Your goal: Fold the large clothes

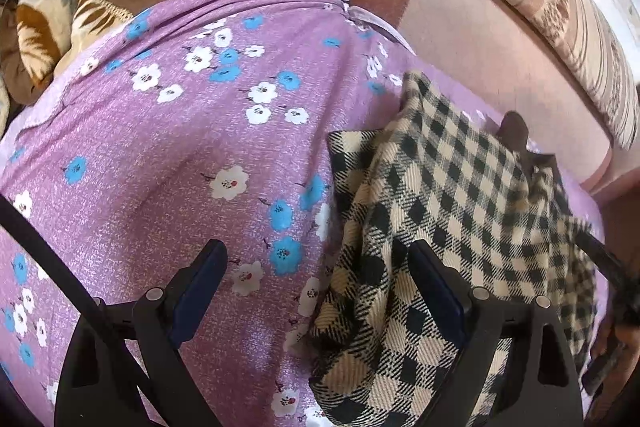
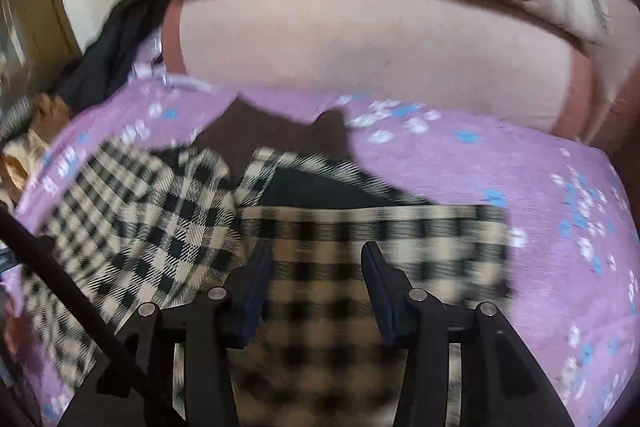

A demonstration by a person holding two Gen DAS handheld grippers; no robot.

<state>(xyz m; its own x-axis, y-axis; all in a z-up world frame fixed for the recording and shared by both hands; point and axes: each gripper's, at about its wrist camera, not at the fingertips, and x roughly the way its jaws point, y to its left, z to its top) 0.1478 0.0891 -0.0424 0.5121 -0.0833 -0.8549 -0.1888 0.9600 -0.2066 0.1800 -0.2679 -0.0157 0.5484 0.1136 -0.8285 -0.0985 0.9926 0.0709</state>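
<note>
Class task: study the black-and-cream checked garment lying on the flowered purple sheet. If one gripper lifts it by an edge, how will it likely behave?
The checked garment is probably floppy: it already lies in soft folds and overlapping layers. Its twill weave looks thick, so it may hang fairly heavy. On the purple sheet it would likely drag and bunch rather than slide flat.

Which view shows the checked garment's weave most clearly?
The left wrist view: the checked garment is sharp there, its black and cream squares and one folded edge crisp on the purple flowered sheet. The right wrist view shows more of its spread, but motion blur smears it.
</note>
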